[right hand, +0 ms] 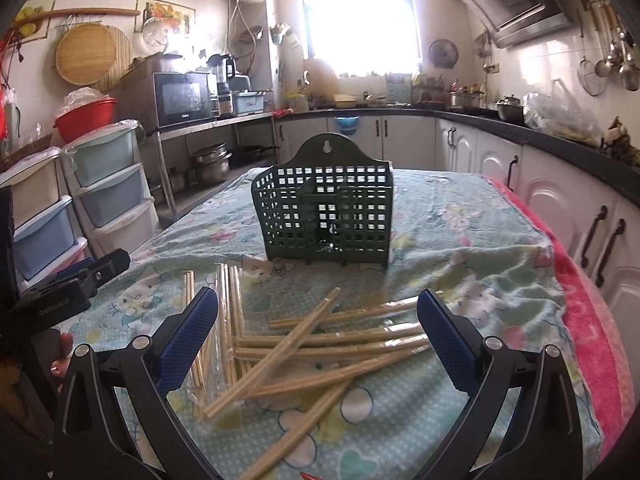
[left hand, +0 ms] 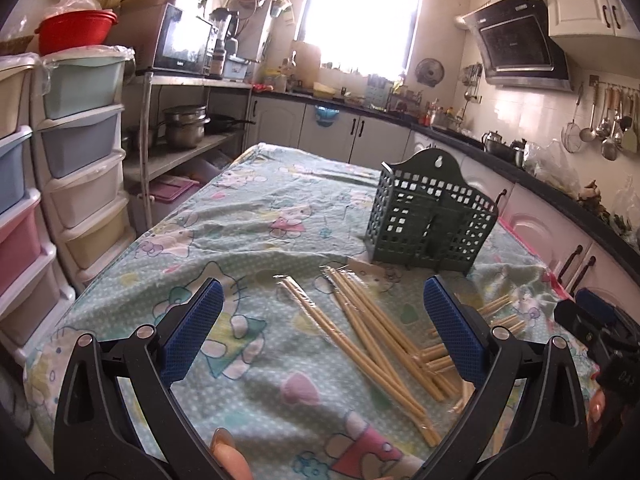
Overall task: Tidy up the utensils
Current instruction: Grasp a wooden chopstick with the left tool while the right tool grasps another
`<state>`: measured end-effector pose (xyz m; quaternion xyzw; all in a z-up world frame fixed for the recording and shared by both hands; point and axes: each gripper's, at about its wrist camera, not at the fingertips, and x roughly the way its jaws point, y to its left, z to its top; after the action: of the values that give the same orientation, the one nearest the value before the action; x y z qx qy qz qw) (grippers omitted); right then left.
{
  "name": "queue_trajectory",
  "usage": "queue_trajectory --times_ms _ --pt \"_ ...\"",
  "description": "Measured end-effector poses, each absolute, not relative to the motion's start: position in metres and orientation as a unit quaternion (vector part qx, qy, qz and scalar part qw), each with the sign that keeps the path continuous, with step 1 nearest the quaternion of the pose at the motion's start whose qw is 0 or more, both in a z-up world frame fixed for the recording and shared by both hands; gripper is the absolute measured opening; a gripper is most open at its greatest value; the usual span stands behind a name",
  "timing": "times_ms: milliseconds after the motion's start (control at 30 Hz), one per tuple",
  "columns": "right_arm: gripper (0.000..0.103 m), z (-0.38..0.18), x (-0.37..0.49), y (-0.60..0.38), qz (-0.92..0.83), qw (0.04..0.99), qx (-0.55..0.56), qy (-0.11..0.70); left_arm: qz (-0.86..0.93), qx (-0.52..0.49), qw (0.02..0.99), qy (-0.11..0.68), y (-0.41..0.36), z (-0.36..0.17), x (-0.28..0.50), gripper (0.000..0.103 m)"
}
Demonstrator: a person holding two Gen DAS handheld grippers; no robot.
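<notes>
Several pairs of bamboo chopsticks in clear plastic sleeves (left hand: 372,332) lie scattered on the patterned tablecloth (left hand: 248,216); the pile also shows in the right wrist view (right hand: 304,352). A dark green perforated utensil holder (left hand: 432,220) stands upright behind them; it also shows in the right wrist view (right hand: 328,212). My left gripper (left hand: 320,328) is open above the cloth, with chopsticks between and under its blue pads. My right gripper (right hand: 318,332) is open over the pile, holding nothing. The right gripper's body (left hand: 600,332) shows at the right of the left wrist view.
Stacked plastic drawers (left hand: 80,160) stand left of the table. A metal shelf with pots (left hand: 188,128) and a microwave (left hand: 180,40) is behind. Kitchen counters and cabinets (right hand: 560,192) run along the right. A pink blanket edge (right hand: 592,340) borders the table's right side.
</notes>
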<state>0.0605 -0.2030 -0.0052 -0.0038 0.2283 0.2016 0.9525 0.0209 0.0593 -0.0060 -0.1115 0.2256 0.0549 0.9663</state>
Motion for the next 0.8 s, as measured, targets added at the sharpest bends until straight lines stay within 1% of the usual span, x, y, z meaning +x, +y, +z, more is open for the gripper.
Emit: queue_trajectory --times_ms 367,500,633,667,767,800 --pt "0.097 -0.007 0.114 -0.178 0.209 0.936 -0.03 0.282 0.024 -0.125 0.945 0.301 0.074 -0.012 0.068 0.092" --pt "0.097 -0.014 0.138 -0.176 0.215 0.923 -0.034 0.318 0.016 -0.117 0.938 0.327 0.072 -0.018 0.088 0.092" --pt "0.097 -0.024 0.157 -0.169 0.215 0.911 -0.036 0.349 0.006 -0.135 0.92 0.368 0.08 -0.033 0.109 0.092" --pt "0.097 -0.028 0.163 -0.167 0.217 0.906 -0.036 0.36 0.006 -0.138 0.917 0.375 0.081 -0.036 0.112 0.092" --pt "0.096 -0.037 0.174 -0.161 0.22 0.896 -0.036 0.383 0.0 -0.139 0.908 0.396 0.081 -0.044 0.12 0.086" --pt "0.093 -0.041 0.177 -0.158 0.22 0.893 -0.04 0.39 -0.002 -0.143 0.904 0.403 0.082 -0.046 0.122 0.083"
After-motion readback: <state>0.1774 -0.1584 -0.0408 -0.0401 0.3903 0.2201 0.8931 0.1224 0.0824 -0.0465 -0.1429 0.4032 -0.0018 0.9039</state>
